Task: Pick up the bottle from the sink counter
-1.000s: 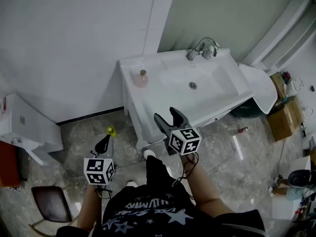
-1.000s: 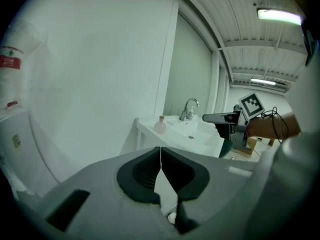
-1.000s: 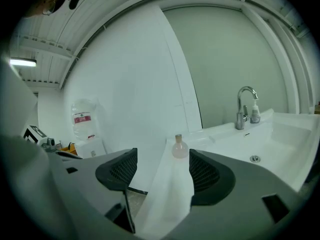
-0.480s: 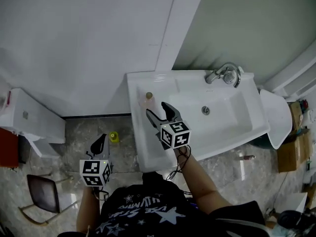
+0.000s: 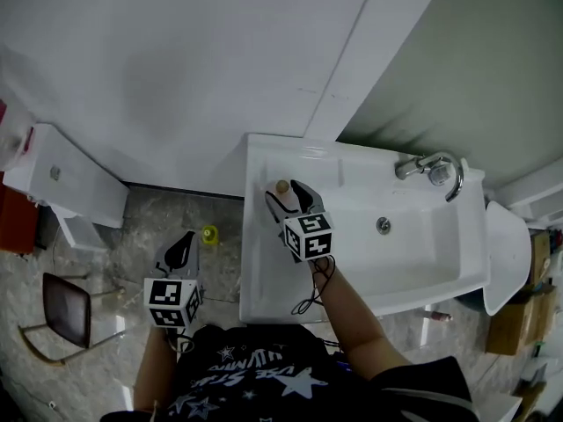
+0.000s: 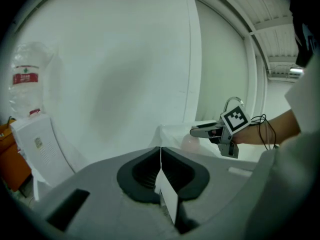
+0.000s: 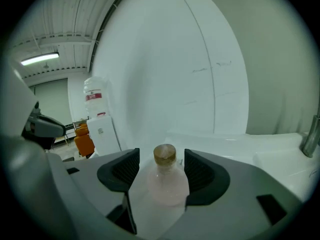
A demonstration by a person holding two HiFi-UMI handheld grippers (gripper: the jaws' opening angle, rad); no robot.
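White table (image 5: 262, 266) holds the bottle (image 7: 166, 186); your right tool (image 5: 288, 195) is closing round its belly, not gripping yet. Likely light, slick: squeeze there. Left tool (image 6: 160, 170) closed, empty.

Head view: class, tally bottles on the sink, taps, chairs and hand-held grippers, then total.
Bottle: 1
Tap: 1
Chair: 1
Hand-held grippers: 2 (left; right, jaws closing with the bottle between them)
Total: 5
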